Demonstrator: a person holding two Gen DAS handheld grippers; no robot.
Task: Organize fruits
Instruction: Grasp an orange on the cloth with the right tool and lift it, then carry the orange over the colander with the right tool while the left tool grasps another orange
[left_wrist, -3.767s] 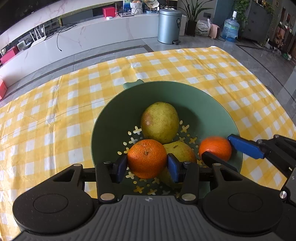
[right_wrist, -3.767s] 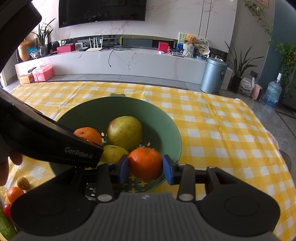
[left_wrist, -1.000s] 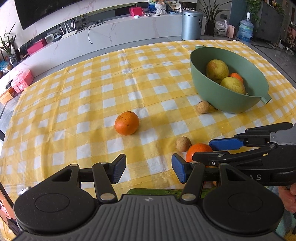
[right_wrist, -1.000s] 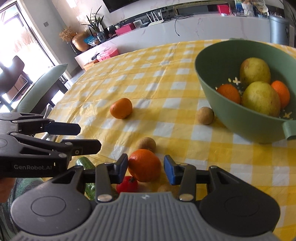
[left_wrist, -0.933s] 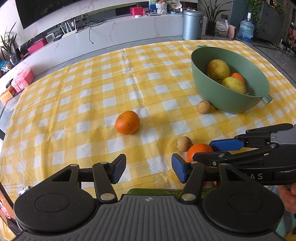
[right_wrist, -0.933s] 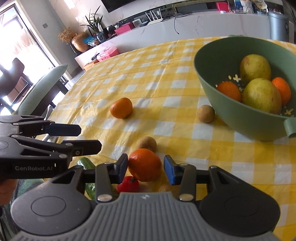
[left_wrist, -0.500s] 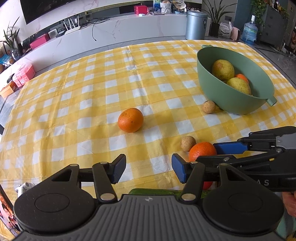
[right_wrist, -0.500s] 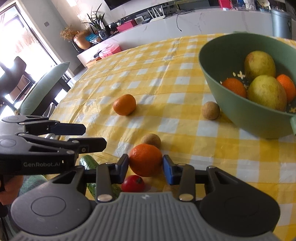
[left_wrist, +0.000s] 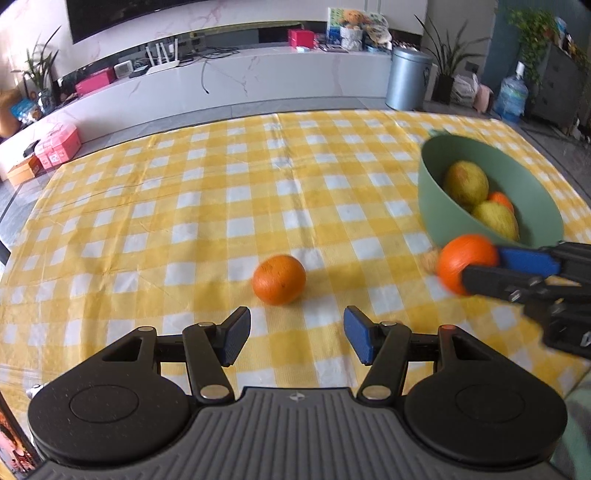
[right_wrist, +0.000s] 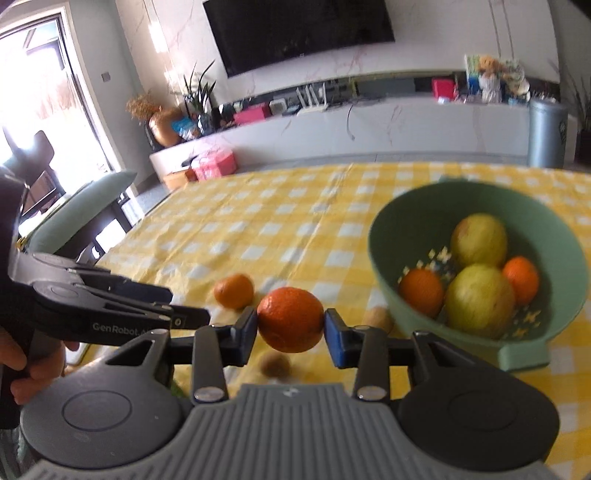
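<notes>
checked tablecloth (left_wrist: 229, 192), orange (right_wrist: 290, 319) between right tongs (right_wrist: 290, 325)

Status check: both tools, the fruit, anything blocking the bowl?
Right tool clamped on an orange, off the cloth. Left tool opening, empty, loose orange just ahead. Green bowl holds two pears, two oranges; path looks clear.

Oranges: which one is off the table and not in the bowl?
The orange clamped in the right gripper. Another lies loose on the cloth; two sit in the green bowl.
</notes>
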